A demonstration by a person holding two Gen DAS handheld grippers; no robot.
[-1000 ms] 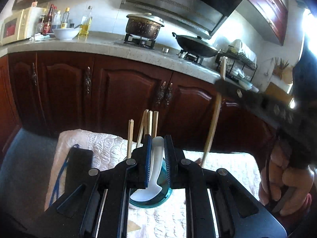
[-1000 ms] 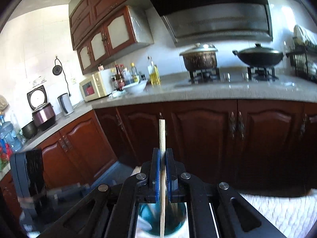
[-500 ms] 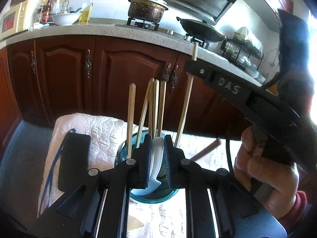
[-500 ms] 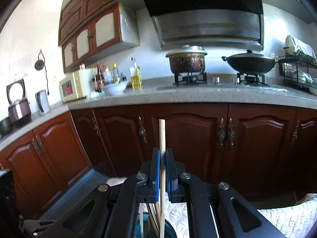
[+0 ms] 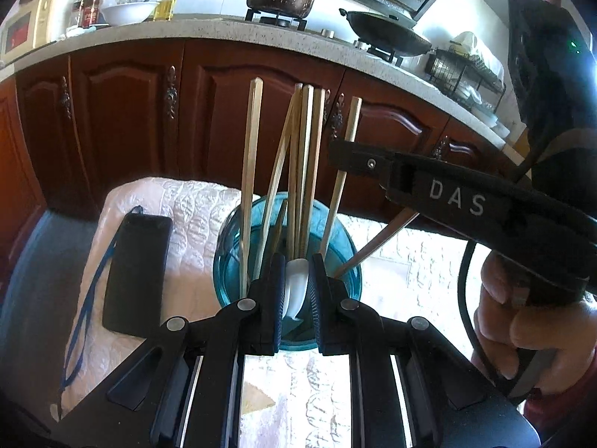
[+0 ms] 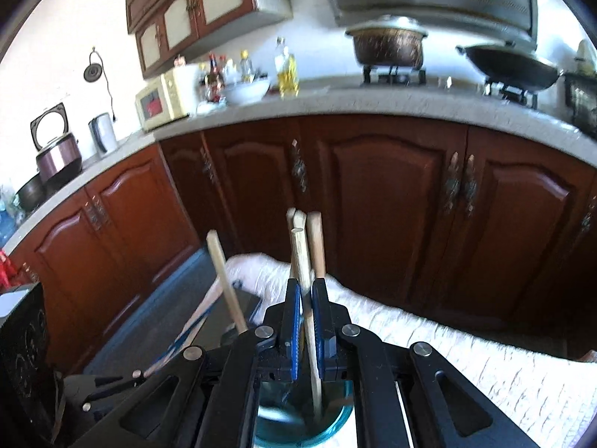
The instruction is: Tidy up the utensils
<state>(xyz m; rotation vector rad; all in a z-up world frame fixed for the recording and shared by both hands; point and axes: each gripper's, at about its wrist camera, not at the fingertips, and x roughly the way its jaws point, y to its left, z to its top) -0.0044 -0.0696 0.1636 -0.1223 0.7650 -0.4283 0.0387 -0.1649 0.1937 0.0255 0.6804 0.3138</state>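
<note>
A blue glass cup [image 5: 347, 276] stands on a white quilted cloth [image 5: 179, 201] and holds several wooden chopsticks [image 5: 250, 171]. My left gripper [image 5: 296, 291] is shut on a white spoon [image 5: 296, 287], held just over the cup's near rim. My right gripper [image 6: 306, 321] is shut on one chopstick [image 6: 308, 291] whose lower end is inside the cup [image 6: 335, 425]. The right gripper also shows in the left wrist view [image 5: 347, 156], above the cup at the right, gripping that chopstick [image 5: 345, 164].
A black phone with a blue strap [image 5: 136, 272] lies on the cloth left of the cup. Another chopstick [image 5: 377, 246] lies on the cloth right of the cup. Dark wooden cabinets [image 6: 391, 194] and a counter with pots stand behind.
Both grippers have come down toward the cup. The right gripper's chopstick has gone down into the cup beside the others. The spoon stays held over the cup's rim.
</note>
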